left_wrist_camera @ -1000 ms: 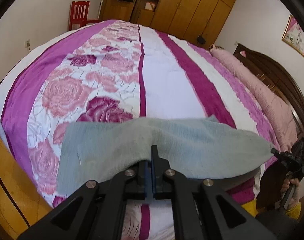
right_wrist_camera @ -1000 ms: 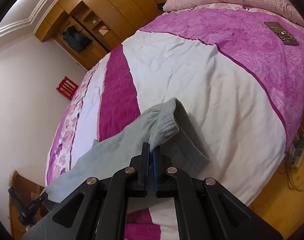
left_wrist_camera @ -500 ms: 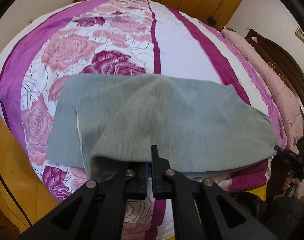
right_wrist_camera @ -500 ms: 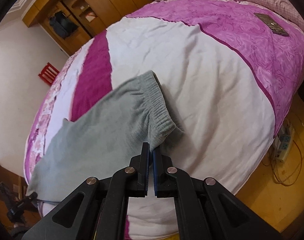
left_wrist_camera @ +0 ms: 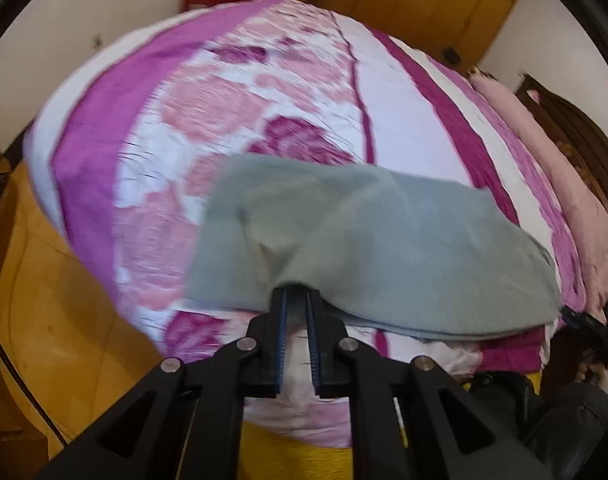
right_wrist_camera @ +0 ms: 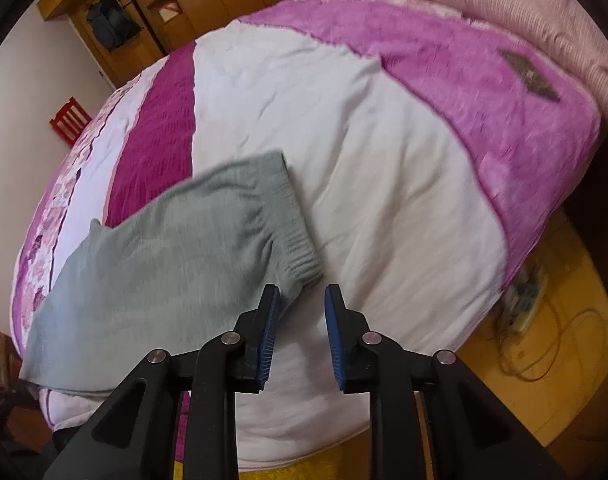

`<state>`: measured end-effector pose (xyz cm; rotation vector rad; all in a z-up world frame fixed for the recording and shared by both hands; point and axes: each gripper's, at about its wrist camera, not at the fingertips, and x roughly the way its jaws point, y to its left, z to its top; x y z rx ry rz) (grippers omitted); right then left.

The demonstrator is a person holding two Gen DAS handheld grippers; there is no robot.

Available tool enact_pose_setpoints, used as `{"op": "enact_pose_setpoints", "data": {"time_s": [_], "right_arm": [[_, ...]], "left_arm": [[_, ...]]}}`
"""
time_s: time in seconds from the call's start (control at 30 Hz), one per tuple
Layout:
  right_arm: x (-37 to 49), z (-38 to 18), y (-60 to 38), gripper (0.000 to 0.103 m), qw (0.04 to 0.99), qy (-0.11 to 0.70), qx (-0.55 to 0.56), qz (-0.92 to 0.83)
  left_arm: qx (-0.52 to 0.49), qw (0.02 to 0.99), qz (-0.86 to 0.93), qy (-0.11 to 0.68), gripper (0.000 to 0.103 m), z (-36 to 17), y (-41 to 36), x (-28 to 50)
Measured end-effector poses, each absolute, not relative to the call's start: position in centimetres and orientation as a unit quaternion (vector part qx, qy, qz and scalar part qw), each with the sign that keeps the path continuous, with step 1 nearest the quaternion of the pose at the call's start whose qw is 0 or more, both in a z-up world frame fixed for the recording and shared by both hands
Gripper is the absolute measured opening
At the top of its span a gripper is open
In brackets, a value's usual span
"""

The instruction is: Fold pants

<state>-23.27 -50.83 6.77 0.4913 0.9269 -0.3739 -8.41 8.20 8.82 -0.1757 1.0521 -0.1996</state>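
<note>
Soft grey knit pants lie folded flat near the bed's front edge, ribbed waistband on the white stripe. Right gripper has its fingers wide apart, holding nothing, left pad brushing the waistband. Left gripper is slightly parted with the hem bunched at its tips.

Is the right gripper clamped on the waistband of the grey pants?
No, the right gripper stands open, with the pants' ribbed waistband lying free on the bed.
</note>
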Motion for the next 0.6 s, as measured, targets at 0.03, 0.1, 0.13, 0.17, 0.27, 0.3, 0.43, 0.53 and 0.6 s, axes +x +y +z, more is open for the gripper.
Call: {"op": "enact_pose_setpoints", "data": {"time_s": [0.03, 0.1, 0.13, 0.17, 0.27, 0.3, 0.43, 0.53, 0.6], "right_arm": [[-23.4, 7.2, -50.8, 0.024, 0.852, 0.436, 0.227, -0.181], [-23.3, 8.2, -50.7, 0.024, 0.858, 0.427, 0.218, -0.184], [-23.2, 8.4, -50.7, 0.024, 0.86, 0.423, 0.218, -0.183], [-23.1, 8.6, -50.7, 0.025, 0.862, 0.421, 0.218, -0.18], [-22.4, 8.6, -50.0, 0.025, 0.865, 0.419, 0.217, -0.168], [-22.1, 8.4, -49.7, 0.025, 0.866, 0.421, 0.216, -0.163], [-20.9, 7.3, -47.9, 0.025, 0.871, 0.424, 0.195, -0.155], [-19.9, 6.2, -46.8, 0.025, 0.873, 0.429, 0.174, -0.155], [-19.3, 5.2, -46.1, 0.025, 0.871, 0.438, 0.164, -0.15]], "left_arm": [[-0.086, 0.859, -0.088, 0.497, 0.01, 9.1, 8.8, -8.4], [-0.093, 0.866, -0.071, 0.487, 0.012, 9.5, 10.2, -8.2], [-0.096, 0.867, -0.066, 0.484, 0.013, 9.6, 10.6, -8.0], [-0.1, 0.868, -0.062, 0.482, 0.014, 9.7, 10.9, -7.8], [-0.112, 0.868, -0.062, 0.481, 0.022, 9.3, 11.2, -6.5], [-0.115, 0.866, -0.061, 0.483, 0.024, 8.9, 11.1, -5.9], [-0.132, 0.858, -0.064, 0.493, 0.039, 7.1, 10.3, -3.9], [-0.131, 0.851, -0.069, 0.504, 0.039, 5.5, 9.2, -2.4], [-0.126, 0.847, -0.07, 0.512, 0.039, 4.5, 8.6, -1.7]]}}
